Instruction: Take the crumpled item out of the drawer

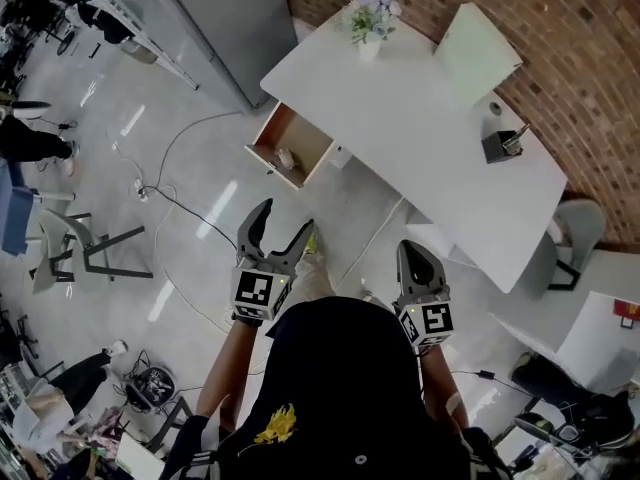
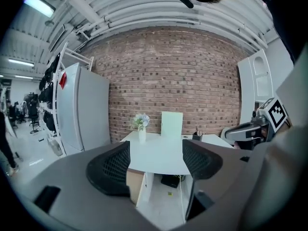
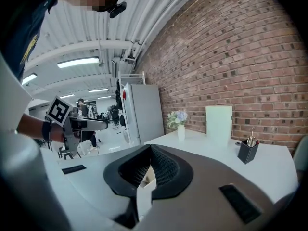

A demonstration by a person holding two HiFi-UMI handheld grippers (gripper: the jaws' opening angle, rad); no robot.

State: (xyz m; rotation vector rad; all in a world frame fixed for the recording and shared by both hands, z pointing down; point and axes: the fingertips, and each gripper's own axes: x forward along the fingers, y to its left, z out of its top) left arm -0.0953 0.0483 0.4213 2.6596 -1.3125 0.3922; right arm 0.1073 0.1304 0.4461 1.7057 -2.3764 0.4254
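Observation:
A wooden drawer [image 1: 291, 144] stands pulled out from the left end of the white table [image 1: 420, 128]. A small pale crumpled item [image 1: 285, 157] lies inside it. My left gripper [image 1: 282, 226] is held open over the floor, a short way in front of the drawer, with nothing between its jaws. The left gripper view looks at the table [image 2: 159, 154] from the front, with the drawer side [image 2: 135, 183] just beyond my left gripper [image 2: 155, 163]. My right gripper [image 1: 412, 257] is shut and empty, off to the right near the table's front edge; the right gripper view shows the same right gripper [image 3: 150, 161], jaws closed.
On the table stand a vase of flowers [image 1: 370, 18], a pale green board [image 1: 476, 48] and a black pen holder [image 1: 500, 144]. A cable [image 1: 190, 208] trails across the floor. A grey cabinet [image 1: 215, 18] is left of the table, a chair [image 1: 575, 233] at right.

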